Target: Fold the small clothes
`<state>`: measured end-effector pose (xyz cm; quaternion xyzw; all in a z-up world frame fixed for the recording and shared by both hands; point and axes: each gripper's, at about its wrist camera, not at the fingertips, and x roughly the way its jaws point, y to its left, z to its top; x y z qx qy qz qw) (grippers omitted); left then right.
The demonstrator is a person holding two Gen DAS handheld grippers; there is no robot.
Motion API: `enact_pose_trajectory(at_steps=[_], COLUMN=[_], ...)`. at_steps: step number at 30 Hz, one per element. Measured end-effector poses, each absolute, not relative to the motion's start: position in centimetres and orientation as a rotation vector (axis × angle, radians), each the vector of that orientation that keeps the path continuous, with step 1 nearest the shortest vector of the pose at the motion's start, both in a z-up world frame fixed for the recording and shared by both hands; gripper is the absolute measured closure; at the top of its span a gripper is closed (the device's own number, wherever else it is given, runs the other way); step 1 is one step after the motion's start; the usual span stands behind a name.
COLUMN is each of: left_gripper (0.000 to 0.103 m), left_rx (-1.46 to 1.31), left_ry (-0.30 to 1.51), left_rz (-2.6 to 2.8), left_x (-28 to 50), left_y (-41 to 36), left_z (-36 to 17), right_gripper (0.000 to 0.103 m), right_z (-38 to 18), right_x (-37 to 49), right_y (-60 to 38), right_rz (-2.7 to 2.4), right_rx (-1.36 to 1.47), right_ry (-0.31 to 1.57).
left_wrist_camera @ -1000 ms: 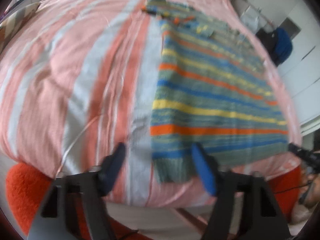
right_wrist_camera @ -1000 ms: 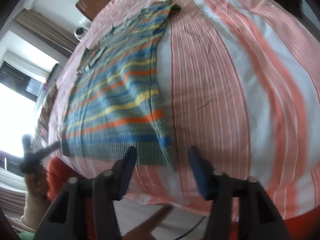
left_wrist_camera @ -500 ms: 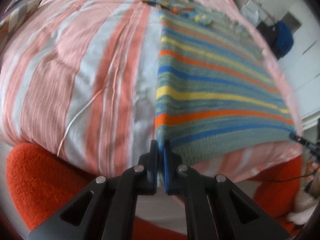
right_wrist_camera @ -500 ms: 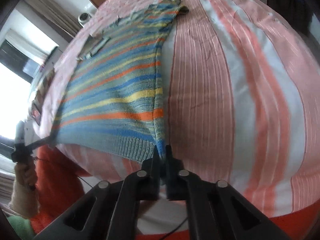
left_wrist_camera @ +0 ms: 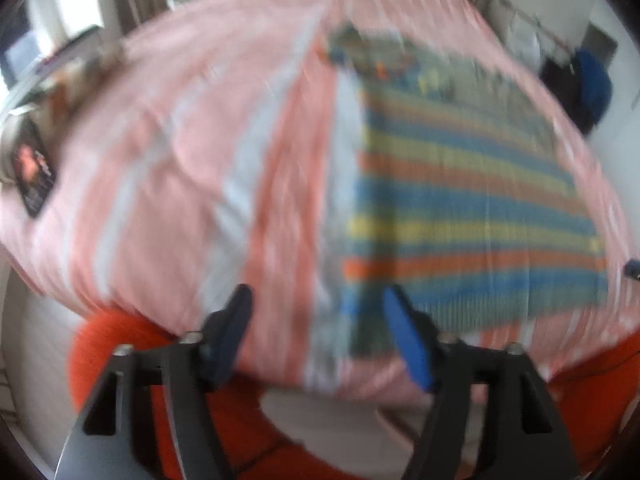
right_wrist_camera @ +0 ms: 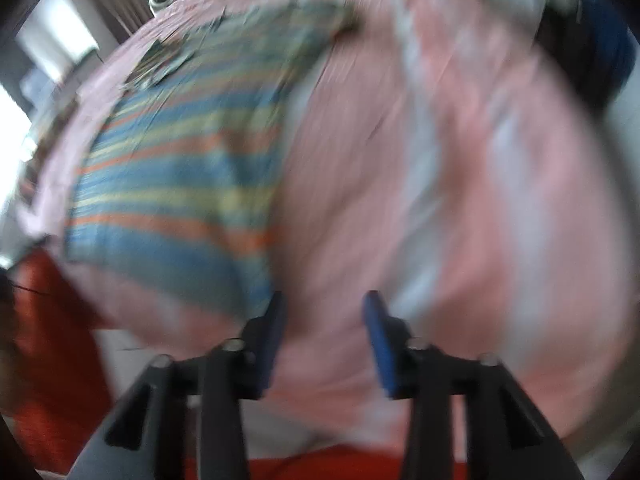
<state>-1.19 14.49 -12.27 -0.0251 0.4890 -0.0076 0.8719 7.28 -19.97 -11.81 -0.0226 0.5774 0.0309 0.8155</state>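
A small striped knit sweater, with blue, yellow, orange and grey-green bands, lies flat on a pink and white striped bedspread. My left gripper is open and empty at the sweater's near left hem corner. In the right wrist view the sweater lies to the left, and my right gripper is open and empty just right of its near right hem corner. Both views are blurred by motion.
An orange fuzzy cushion or garment sits below the bed's front edge. A book or card lies at the bed's far left. Dark and blue clothes hang at the back right. The bedspread stretches wide to the right.
Half a second ago both grippers were shut on the sweater's hem corners. Now both have opened and let go, and the hem lies on the bed. Both cameras have pulled back a little.
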Motion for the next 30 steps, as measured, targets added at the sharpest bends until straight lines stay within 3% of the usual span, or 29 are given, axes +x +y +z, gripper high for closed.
enact_pose_trajectory(at_steps=[2, 6, 15, 17, 18, 24, 30], left_gripper=[0.015, 0.014, 0.014, 0.014, 0.014, 0.014, 0.014], left_rx=[-0.067, -0.083, -0.052, -0.067, -0.071, -0.112, -0.077], left_ry=[0.918, 0.815, 0.883, 0.879, 0.883, 0.911, 0.903], left_rz=[0.039, 0.121, 0.217, 0.232, 0.236, 0.239, 0.262], left_x=[0.3, 3.5, 3.9, 4.2, 4.3, 4.9, 4.9], left_y=[15.1, 14.8, 15.2, 15.6, 15.7, 16.0, 15.3], left_z=[-10.7, -11.3, -16.3, -16.2, -16.4, -17.2, -17.5], right_gripper=[0.051, 0.045, 0.046, 0.091, 0.099, 0.099, 0.099], right_z=[-9.0, -7.4, -18.0, -18.3, -17.8, -11.6, -11.3], right_x=[10.4, 19.4, 33.4, 34.6, 34.7, 34.2, 31.6], right_y=[-19.6, -15.2, -7.8, -9.5, -10.7, -25.5, -36.7], right_rz=[0.019, 0.191, 0.335, 0.322, 0.276, -0.08, -0.339], right_rx=[-0.222, -0.366, -0.403, -0.3, -0.266, -0.071, 0.051], right_ry=[1.128, 1.001, 1.085, 1.089, 1.075, 0.938, 0.946])
